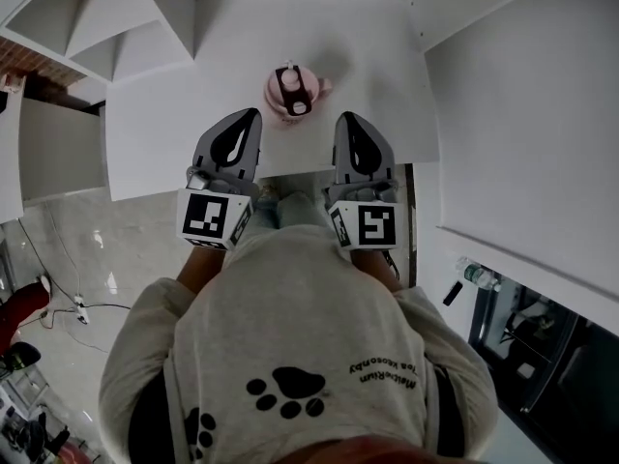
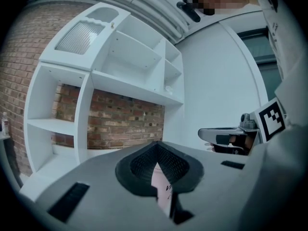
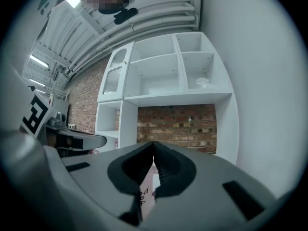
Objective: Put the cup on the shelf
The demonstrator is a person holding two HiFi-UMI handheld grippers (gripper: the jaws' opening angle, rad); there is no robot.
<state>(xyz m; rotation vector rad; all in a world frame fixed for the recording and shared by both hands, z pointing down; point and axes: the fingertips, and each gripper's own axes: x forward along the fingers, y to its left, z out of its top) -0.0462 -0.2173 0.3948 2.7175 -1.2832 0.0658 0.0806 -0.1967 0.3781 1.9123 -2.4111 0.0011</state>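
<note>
A pink cup (image 1: pixel 290 93) with a dark lid stands on the white table (image 1: pixel 174 143), just beyond and between my two grippers. My left gripper (image 1: pixel 249 115) is shut and empty at the cup's left. At its right my right gripper (image 1: pixel 347 118) is also shut and empty. Neither touches the cup. In the left gripper view the closed jaws (image 2: pixel 156 146) hide most of the cup (image 2: pixel 162 189); the right gripper view shows the same past its jaws (image 3: pixel 153 144), with a strip of the cup (image 3: pixel 147 195). The white shelf unit (image 3: pixel 178 97) stands against a brick wall.
The shelf unit (image 1: pixel 116 27) fills the far left corner of the table. A tall white panel (image 1: pixel 522 133) runs along the right side. The table's near edge lies right under the grippers. A bottle (image 1: pixel 481 276) and cables lie on the floor below.
</note>
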